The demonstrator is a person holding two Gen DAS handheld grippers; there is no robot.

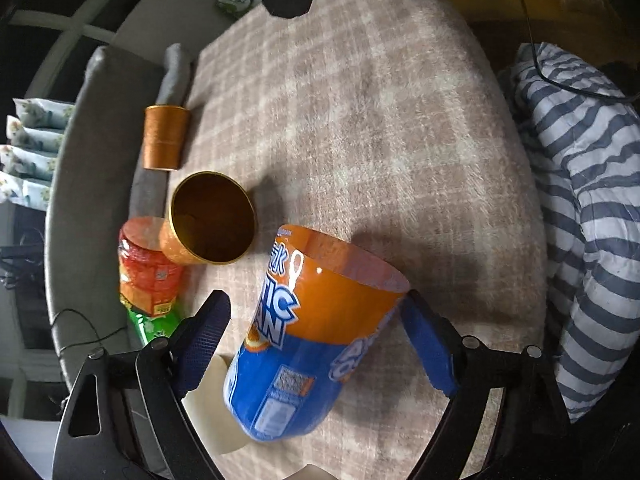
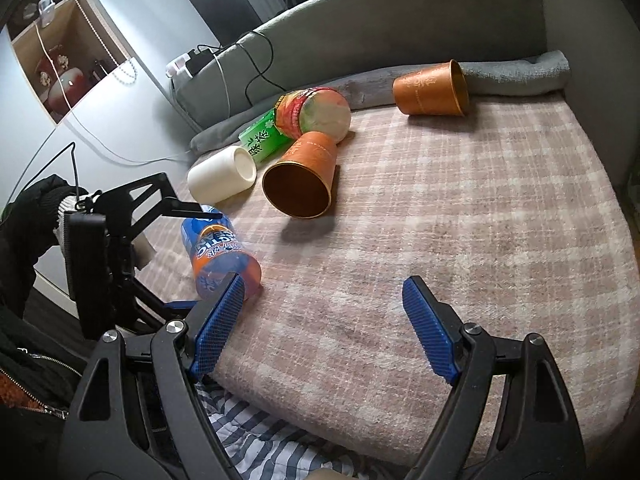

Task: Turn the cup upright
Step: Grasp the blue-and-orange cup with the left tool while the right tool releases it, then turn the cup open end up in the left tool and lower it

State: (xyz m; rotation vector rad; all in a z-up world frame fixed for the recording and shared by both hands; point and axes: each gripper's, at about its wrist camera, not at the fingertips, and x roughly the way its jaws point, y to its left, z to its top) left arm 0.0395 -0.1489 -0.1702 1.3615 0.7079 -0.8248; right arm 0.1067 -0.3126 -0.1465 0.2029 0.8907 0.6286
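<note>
An orange-and-blue plastic cup point(image 1: 304, 332) lies on its side on the checked blanket point(image 1: 380, 120), open mouth facing away. My left gripper point(image 1: 316, 312) is open with its blue pads on either side of the cup; the right pad is close to the rim, the left pad stands apart. The same cup shows in the right wrist view point(image 2: 220, 252), with the left gripper point(image 2: 188, 256) around it. My right gripper point(image 2: 324, 320) is open and empty over the blanket's near part.
Two copper-coloured cups lie on their sides, one near point(image 1: 208, 220) and one farther point(image 1: 164, 138). A white cup point(image 2: 222, 174), a red-labelled container point(image 2: 316, 112) and a green box point(image 2: 264, 140) lie by the grey sofa back point(image 2: 400, 20). A striped quilt point(image 1: 580, 200) lies right.
</note>
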